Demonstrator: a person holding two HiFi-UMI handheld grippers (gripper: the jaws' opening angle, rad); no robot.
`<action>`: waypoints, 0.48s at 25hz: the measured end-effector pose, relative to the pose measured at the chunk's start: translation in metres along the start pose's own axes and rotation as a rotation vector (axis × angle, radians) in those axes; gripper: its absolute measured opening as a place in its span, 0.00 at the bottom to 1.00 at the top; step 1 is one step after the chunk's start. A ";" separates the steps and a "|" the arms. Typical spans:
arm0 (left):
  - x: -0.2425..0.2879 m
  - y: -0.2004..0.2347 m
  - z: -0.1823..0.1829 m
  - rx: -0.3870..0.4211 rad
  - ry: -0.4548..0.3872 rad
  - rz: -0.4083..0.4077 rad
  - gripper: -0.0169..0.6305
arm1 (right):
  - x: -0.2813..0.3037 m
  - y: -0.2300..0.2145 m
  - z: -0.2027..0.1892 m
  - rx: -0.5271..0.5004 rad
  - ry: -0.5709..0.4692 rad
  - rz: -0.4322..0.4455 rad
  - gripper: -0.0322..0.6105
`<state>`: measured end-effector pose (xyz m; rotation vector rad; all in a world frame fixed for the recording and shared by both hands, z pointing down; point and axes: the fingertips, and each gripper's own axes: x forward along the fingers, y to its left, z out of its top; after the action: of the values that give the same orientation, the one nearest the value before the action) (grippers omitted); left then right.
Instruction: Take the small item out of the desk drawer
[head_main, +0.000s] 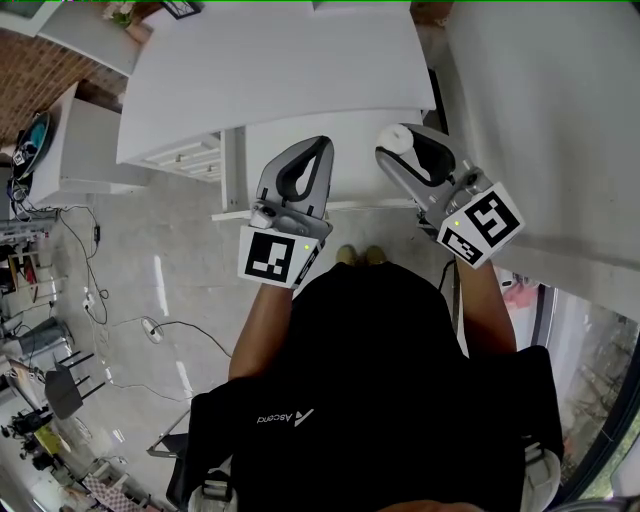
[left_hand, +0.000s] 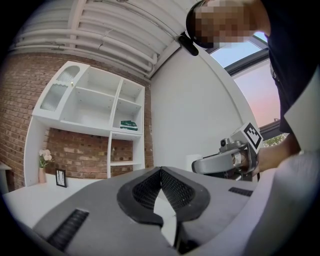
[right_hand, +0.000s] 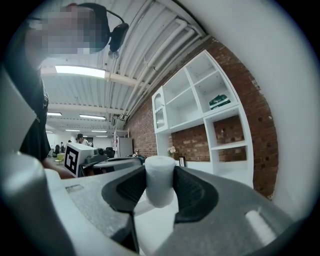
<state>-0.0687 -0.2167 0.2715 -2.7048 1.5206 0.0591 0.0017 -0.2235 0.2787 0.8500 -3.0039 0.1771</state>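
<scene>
Right gripper (right_hand: 159, 197): fingers (right_hand: 195, 192) are clamping small white cylinder (right_hand: 160, 175), raised near counter (head_main: 270, 70) edge at 12 o'clock. Left gripper (left_hand: 161, 172): fingers (left_hand: 182, 192) are touching, holding nothing. Risk: smooth cylinder slipping free if grip loosens.

My desk (head_main: 270, 80) is plain white. Over its near edge, my left gripper (head_main: 322, 146) and right gripper (head_main: 397, 142) are grey with black ribbed pads. The left cube (head_main: 272, 256) and right cube (head_main: 483, 225) bear black-and-white square markers. The small item (right_hand: 160, 181) in my right gripper is white. Behind the desk, the brick wall (left_hand: 80, 150) is red-brown and the shelf unit (left_hand: 95, 107) white, with a green book (left_hand: 128, 125) on it.
</scene>
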 end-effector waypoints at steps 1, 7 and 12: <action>0.000 -0.002 0.002 -0.001 -0.011 -0.002 0.02 | -0.002 0.001 0.001 -0.001 -0.003 0.001 0.31; -0.001 -0.009 0.004 0.003 -0.008 0.005 0.02 | -0.009 0.002 0.005 -0.007 -0.010 0.003 0.31; -0.005 -0.006 -0.001 0.004 0.016 0.005 0.02 | -0.006 0.004 0.008 -0.010 -0.015 0.009 0.31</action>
<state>-0.0665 -0.2095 0.2730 -2.7048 1.5295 0.0345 0.0047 -0.2179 0.2697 0.8410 -3.0203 0.1571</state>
